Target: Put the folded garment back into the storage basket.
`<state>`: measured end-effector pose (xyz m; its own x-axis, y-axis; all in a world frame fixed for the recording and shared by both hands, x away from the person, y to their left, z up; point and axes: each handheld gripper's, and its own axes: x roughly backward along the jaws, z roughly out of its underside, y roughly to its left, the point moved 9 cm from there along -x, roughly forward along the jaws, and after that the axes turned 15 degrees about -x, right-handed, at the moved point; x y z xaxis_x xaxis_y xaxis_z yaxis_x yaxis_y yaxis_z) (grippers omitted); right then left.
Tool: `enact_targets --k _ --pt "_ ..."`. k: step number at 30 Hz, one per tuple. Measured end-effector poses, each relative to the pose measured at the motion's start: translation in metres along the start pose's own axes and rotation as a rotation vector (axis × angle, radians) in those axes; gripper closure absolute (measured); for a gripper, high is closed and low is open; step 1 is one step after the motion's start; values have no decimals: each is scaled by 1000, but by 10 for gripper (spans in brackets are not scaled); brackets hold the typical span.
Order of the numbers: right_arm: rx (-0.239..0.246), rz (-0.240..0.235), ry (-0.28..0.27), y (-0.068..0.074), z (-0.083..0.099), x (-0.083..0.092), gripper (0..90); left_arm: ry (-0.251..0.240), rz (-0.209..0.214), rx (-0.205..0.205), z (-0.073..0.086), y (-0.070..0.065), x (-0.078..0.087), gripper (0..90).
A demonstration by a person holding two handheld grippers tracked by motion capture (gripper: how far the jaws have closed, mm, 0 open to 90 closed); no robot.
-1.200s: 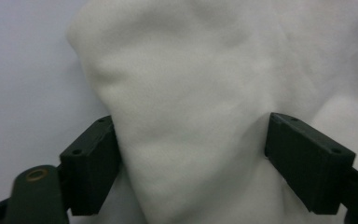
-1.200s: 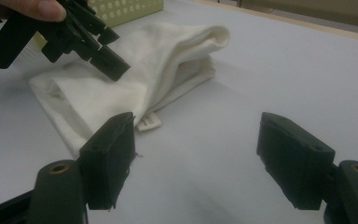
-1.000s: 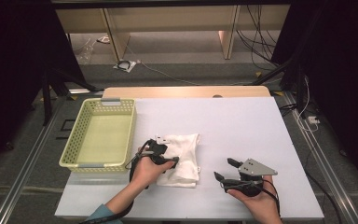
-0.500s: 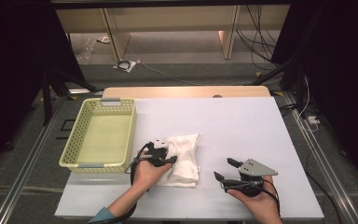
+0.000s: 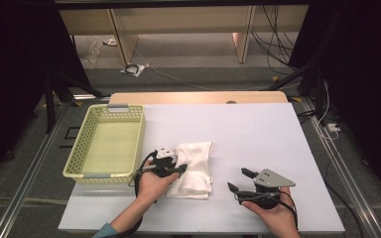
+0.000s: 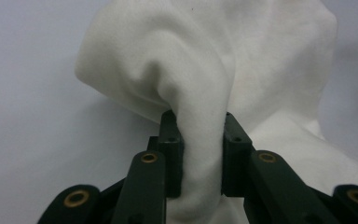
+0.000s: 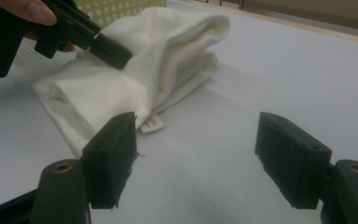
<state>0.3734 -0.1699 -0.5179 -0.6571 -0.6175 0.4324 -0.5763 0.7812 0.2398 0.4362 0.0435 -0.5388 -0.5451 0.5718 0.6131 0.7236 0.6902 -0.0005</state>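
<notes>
White tabletop [image 5: 258, 134] under dim surroundings, with a wooden strip along its far edge and cables on the floor beyond.

At nine o'clock from the table's centre: a pale green perforated basket [image 5: 106, 144], nothing visible inside it.

Just right of the basket, near the front at about seven o'clock from centre: the left gripper [image 5: 171, 168], its jaws having just been closing. In the left gripper view they pinch a raised ridge of the white cloth [image 6: 200, 154] between both pads, so the grip holds a fold, not the whole bundle.

Centre front: the white cloth [image 5: 193, 168], loosely folded and lying on the table, with a small sewn label [image 7: 151, 123] at its near edge.

At five o'clock from centre: the right gripper [image 5: 240, 181], well apart from the cloth, jaws spread wide with nothing between them, resting low over bare table.

Risks, as judged from this arrangement: the pinch takes only the upper layers, so a lift may unfold the bundle and leave the lower layers trailing. A trailing hem could snag on the basket's near rim or drape outside it. The thin fold could also slip from the pads if pulled sideways quickly.
</notes>
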Motion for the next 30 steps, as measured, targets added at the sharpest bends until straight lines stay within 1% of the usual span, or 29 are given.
enact_targets --k 2,4,5,6,11,14,20,23,24,26,30 --pt "2 0 0 0 0 0 301 -14 -1 -24 -2 -1 5 742" --pt "0 0 -2 0 0 0 301 -33 -18 -41 -4 0 9 742" --pt "1 1 -4 0 -1 0 301 -46 -29 -65 -5 1 11 742" --pt "0 4 -5 0 -1 0 300 -52 -34 -78 -6 2 13 742" --pt "6 4 -27 0 -3 1 298 -94 -47 -119 -10 0 20 741" --pt "0 8 -39 -2 -4 2 296 -107 -59 -149 -12 -2 24 741" --pt "5 6 -46 -1 -4 2 294 -112 -84 -179 -14 -2 29 742" --pt "2 8 -55 -1 -5 3 293 -119 -88 -180 -15 -1 31 741" --pt "4 8 -62 -2 -6 3 292 -131 -92 -178 -17 -1 33 742" --pt "4 11 -68 -2 -6 4 292 -137 -97 -180 -17 0 34 742" --pt "-1 12 -83 -3 -8 5 290 -141 -94 -182 -18 0 37 741"
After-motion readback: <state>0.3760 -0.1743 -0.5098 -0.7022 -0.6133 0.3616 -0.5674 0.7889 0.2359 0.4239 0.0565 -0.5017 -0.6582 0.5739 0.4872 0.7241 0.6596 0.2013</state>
